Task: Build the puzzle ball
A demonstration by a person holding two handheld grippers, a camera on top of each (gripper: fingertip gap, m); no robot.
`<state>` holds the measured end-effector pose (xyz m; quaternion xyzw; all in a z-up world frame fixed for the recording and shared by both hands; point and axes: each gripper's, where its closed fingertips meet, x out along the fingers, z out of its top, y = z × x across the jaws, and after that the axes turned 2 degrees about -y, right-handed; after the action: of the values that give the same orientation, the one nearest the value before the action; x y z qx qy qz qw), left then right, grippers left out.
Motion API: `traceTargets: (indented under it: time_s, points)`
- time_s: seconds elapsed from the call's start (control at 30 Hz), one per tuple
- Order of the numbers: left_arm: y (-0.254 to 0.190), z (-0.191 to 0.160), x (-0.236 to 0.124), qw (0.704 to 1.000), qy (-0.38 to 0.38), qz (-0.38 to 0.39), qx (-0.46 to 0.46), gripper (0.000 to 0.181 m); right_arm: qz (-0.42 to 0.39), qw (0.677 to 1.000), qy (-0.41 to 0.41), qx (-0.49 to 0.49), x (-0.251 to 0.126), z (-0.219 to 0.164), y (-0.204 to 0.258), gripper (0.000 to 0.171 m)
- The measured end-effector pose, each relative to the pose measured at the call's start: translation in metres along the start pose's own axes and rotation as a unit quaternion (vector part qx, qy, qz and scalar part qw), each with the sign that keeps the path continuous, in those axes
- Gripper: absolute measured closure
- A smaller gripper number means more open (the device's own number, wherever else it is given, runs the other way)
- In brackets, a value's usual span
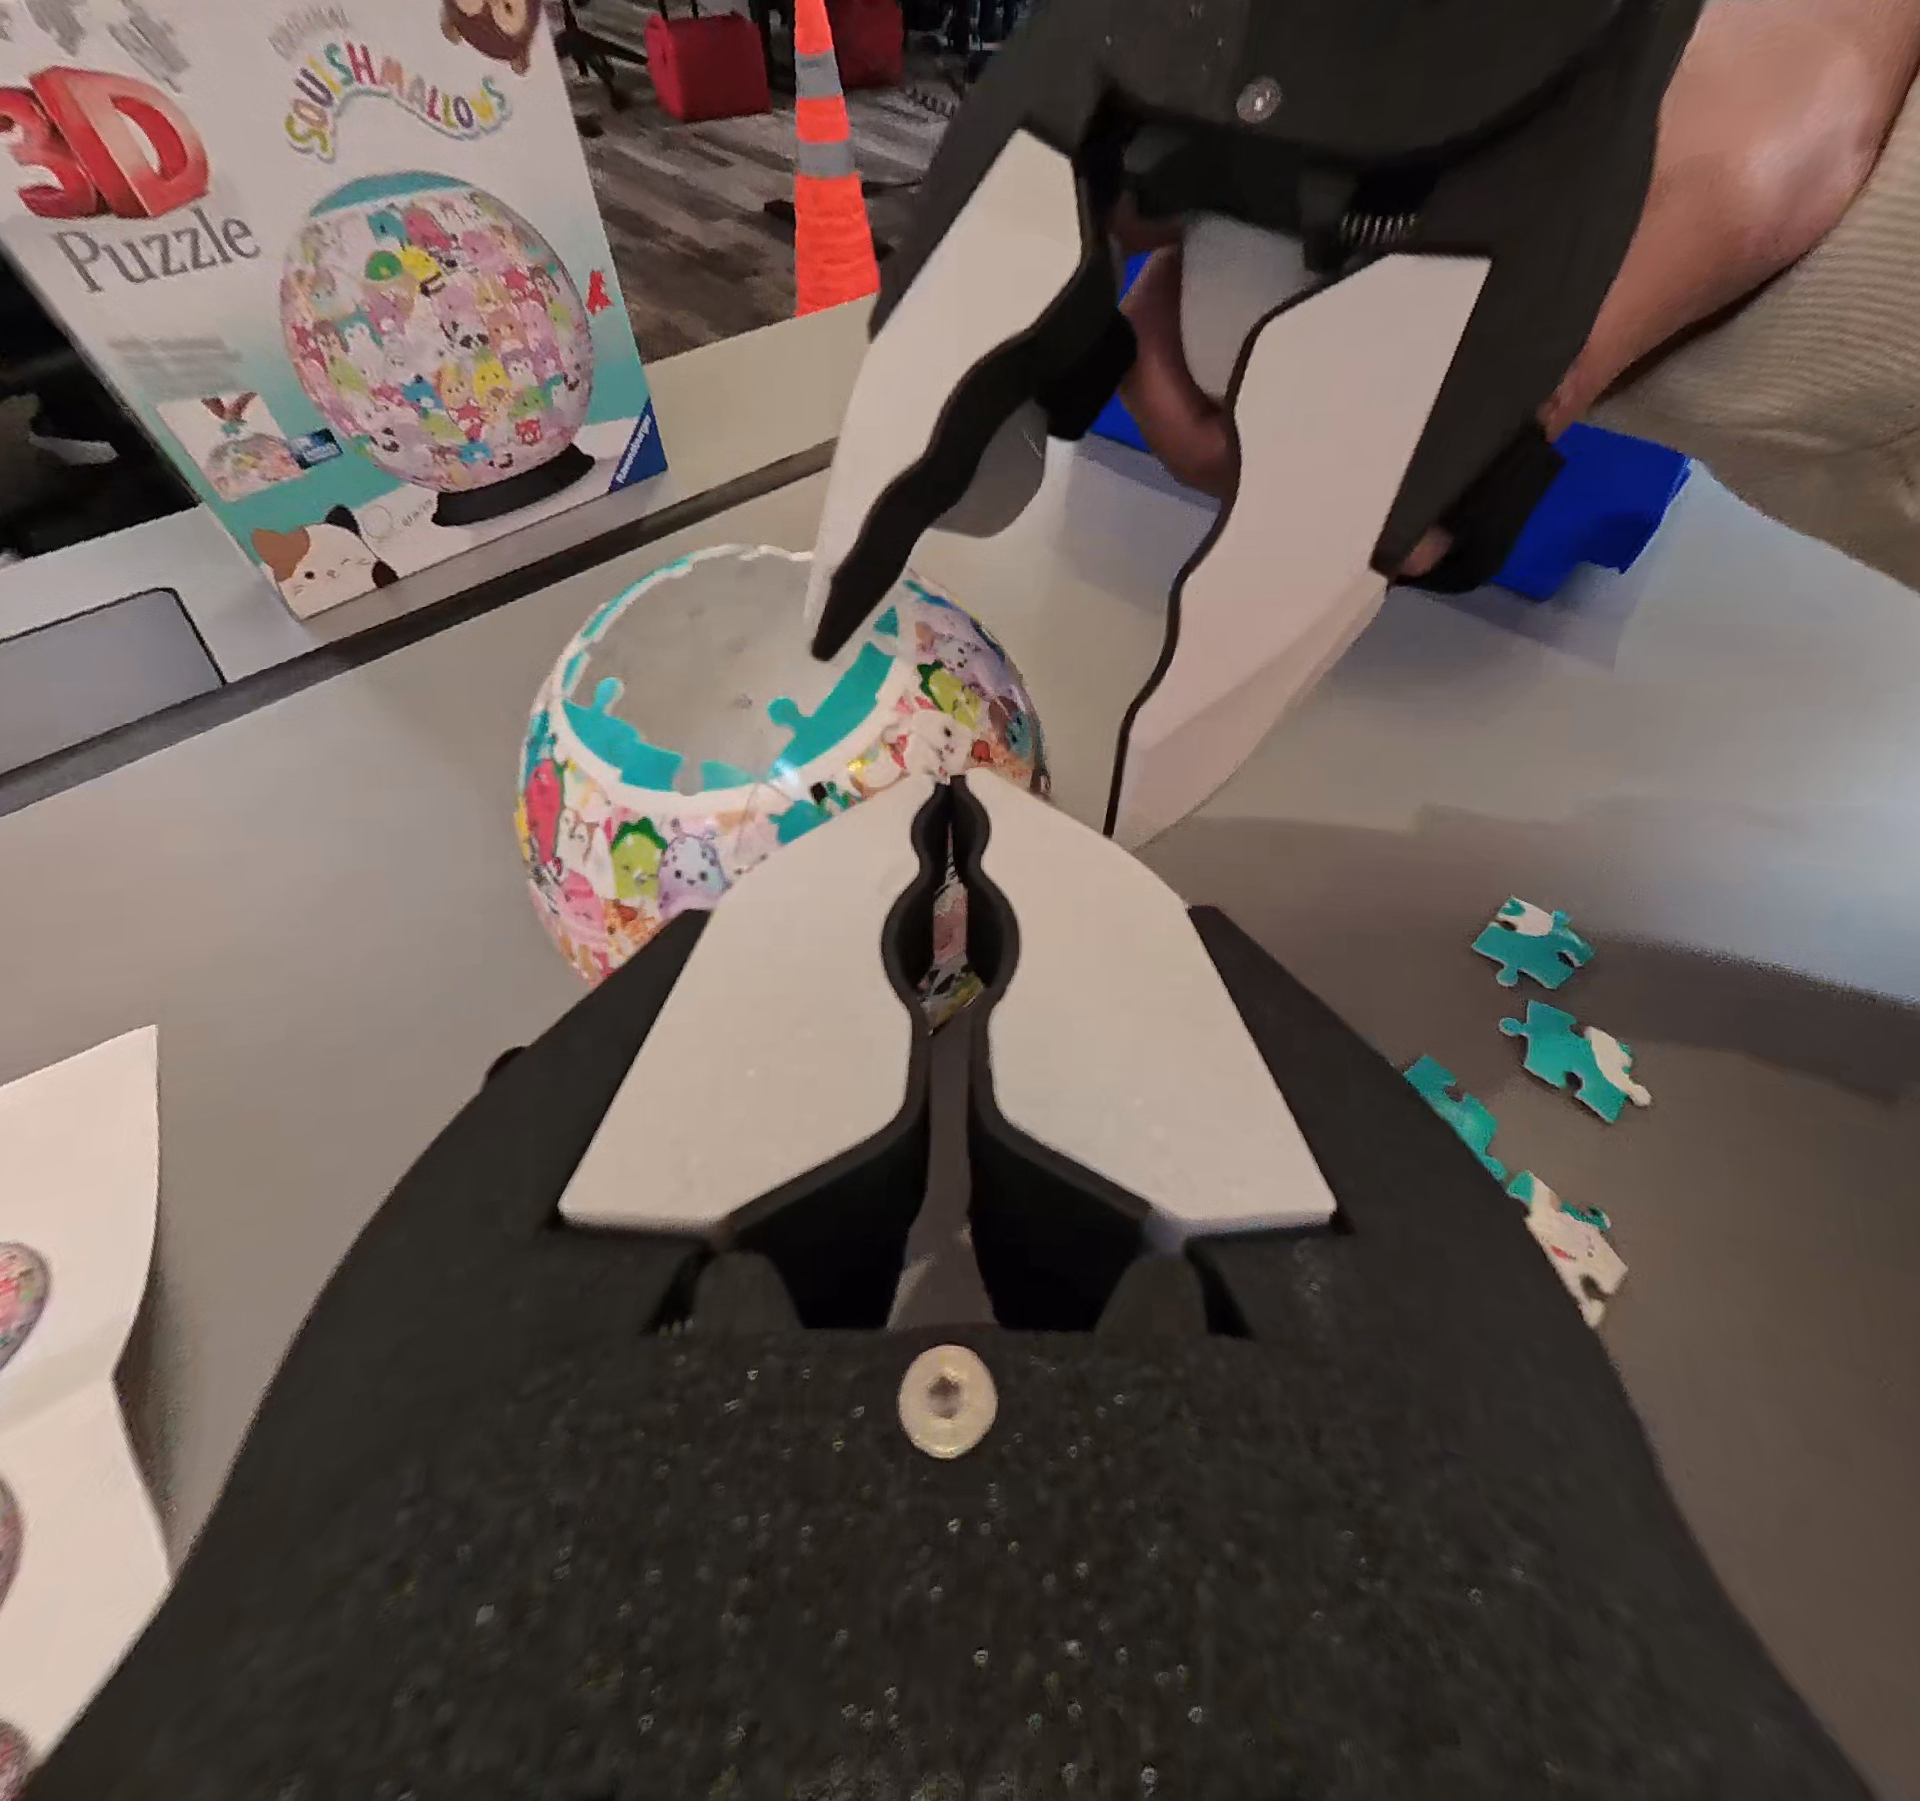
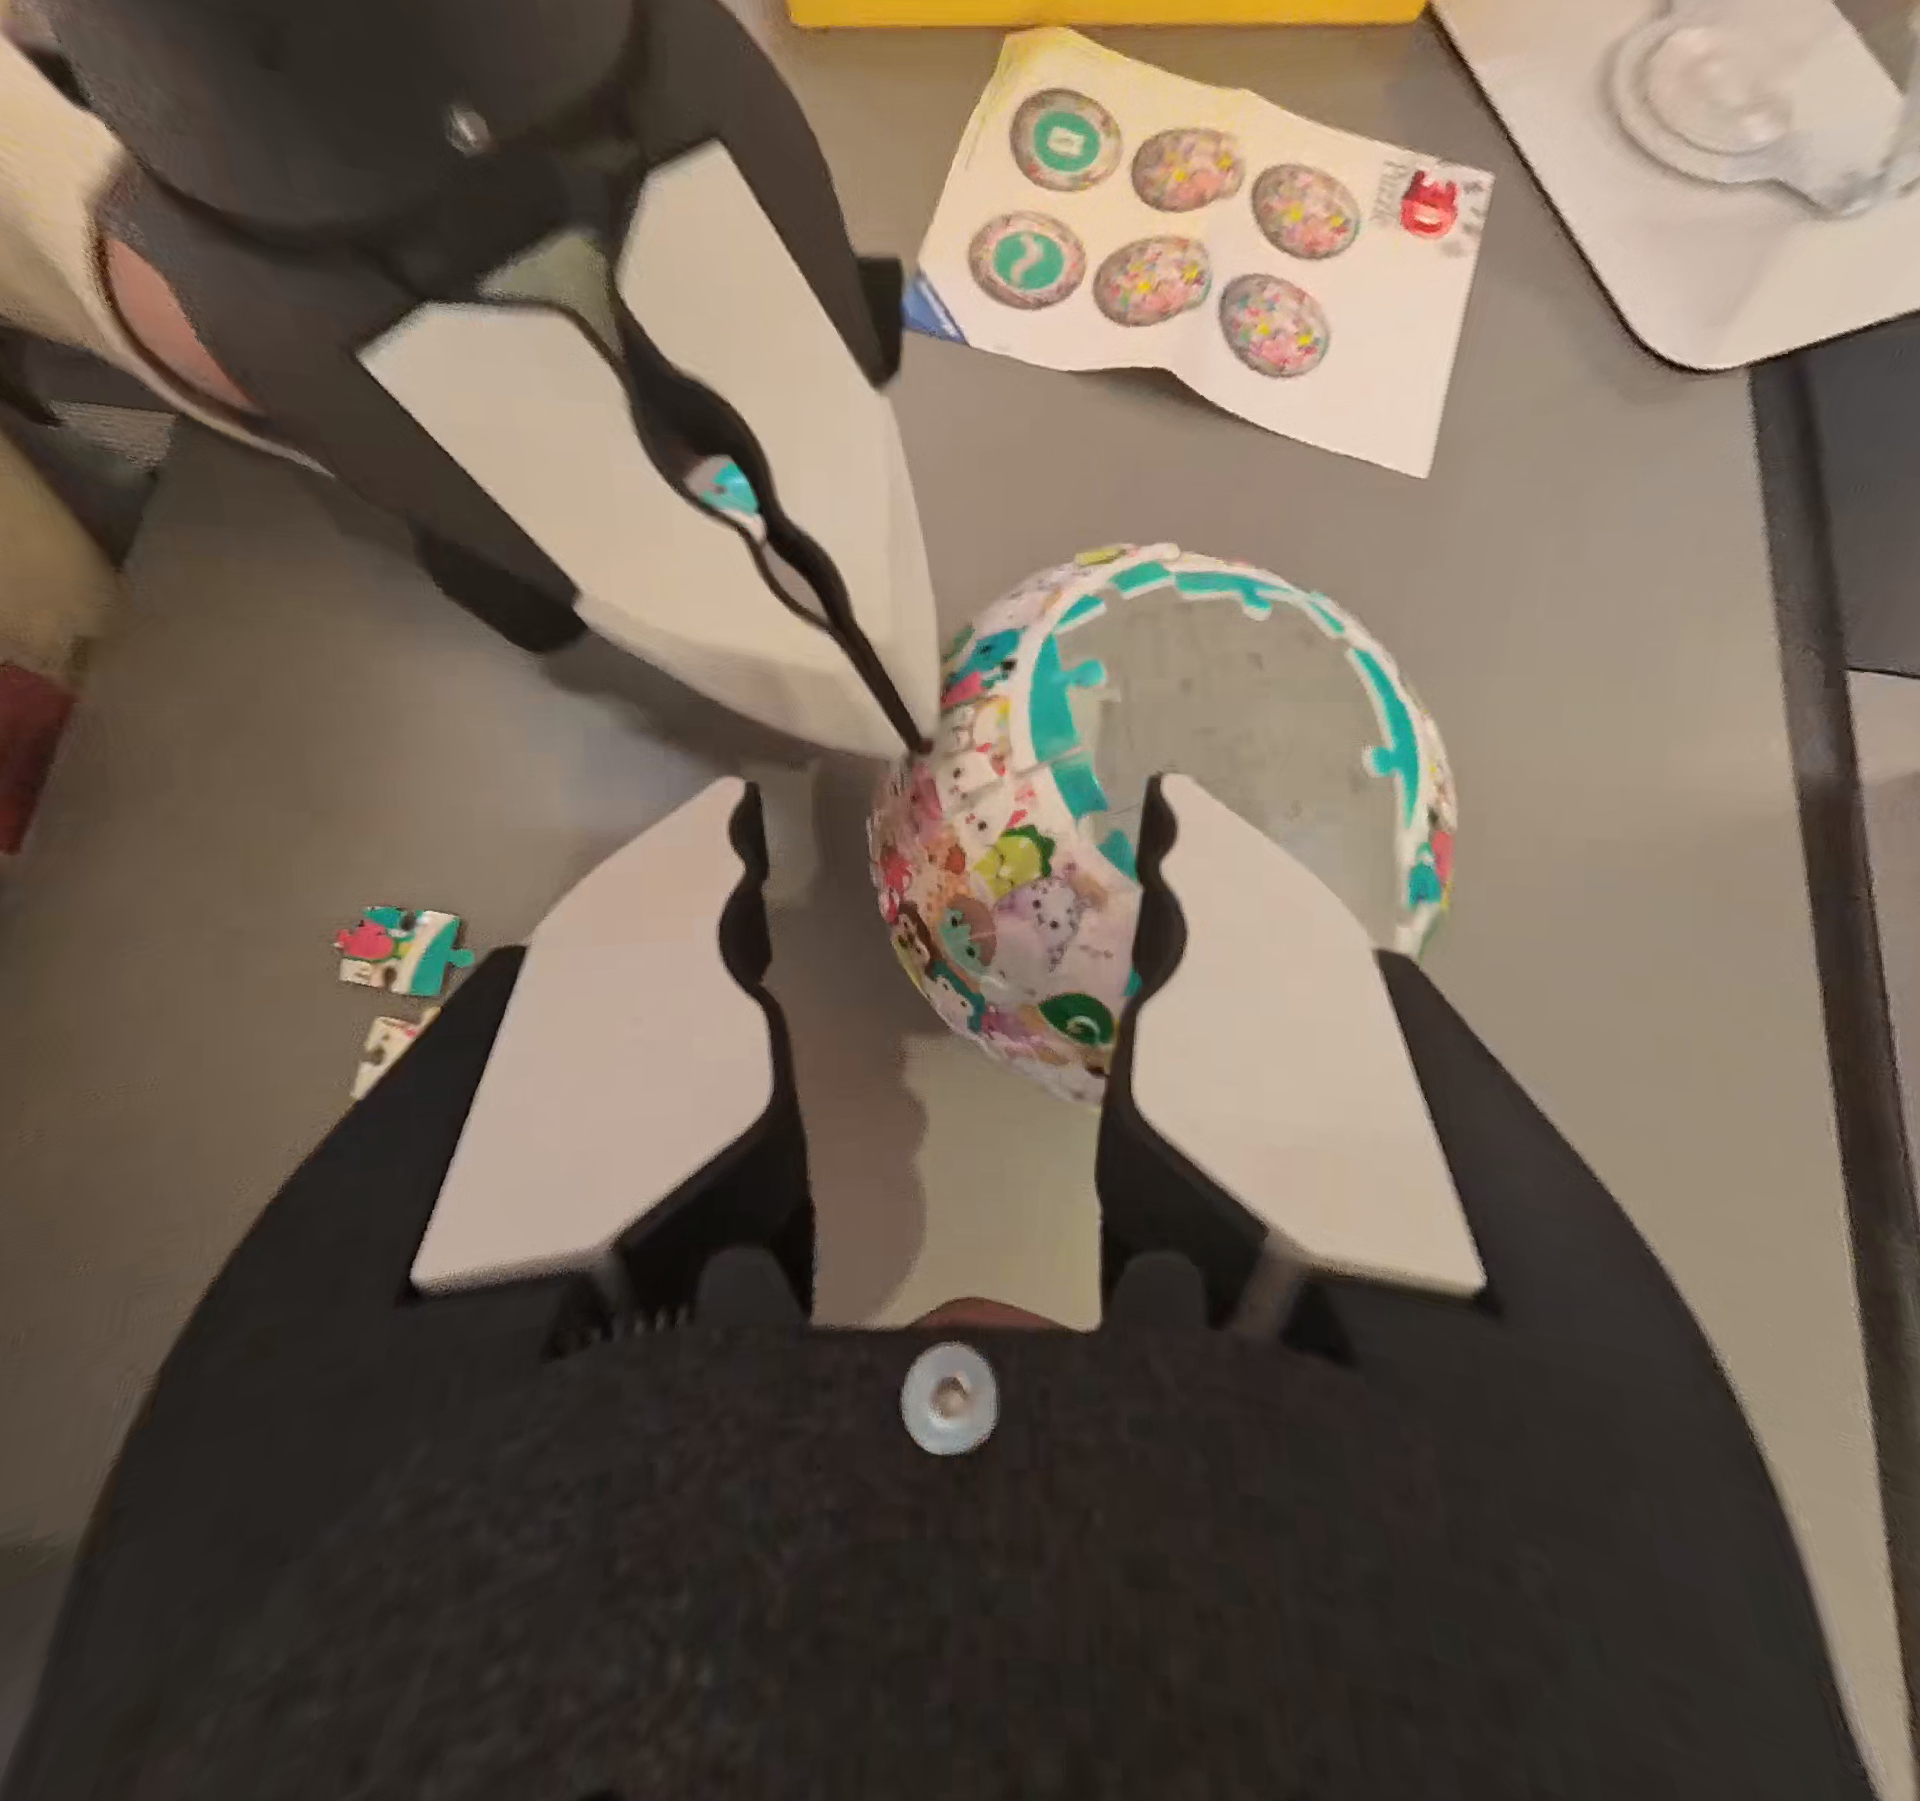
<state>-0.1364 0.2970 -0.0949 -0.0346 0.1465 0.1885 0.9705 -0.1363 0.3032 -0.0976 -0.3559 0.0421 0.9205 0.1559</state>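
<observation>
left gripper (image 1: 951, 795): fingers pressed together, frame centre, a teal piece pinched between them | right gripper (image 2: 951, 795): fingers spread wide, lower centre | hand (image 1: 1756, 193) grips its handle, upper right

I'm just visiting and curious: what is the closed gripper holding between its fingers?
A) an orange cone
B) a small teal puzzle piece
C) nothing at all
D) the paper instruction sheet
B: the left gripper is shut on a teal puzzle piece, beside the puzzle ball.
</observation>
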Motion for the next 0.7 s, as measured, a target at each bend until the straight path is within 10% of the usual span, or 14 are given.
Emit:
traceTargets:
  time_s: [0.7]
  points:
    - [0.013,-0.002,0.000,0.998,0.024,0.042,0.050,0.181,0.060,0.998,-0.010,0.011,0.003,0.003,0.004,0.112]
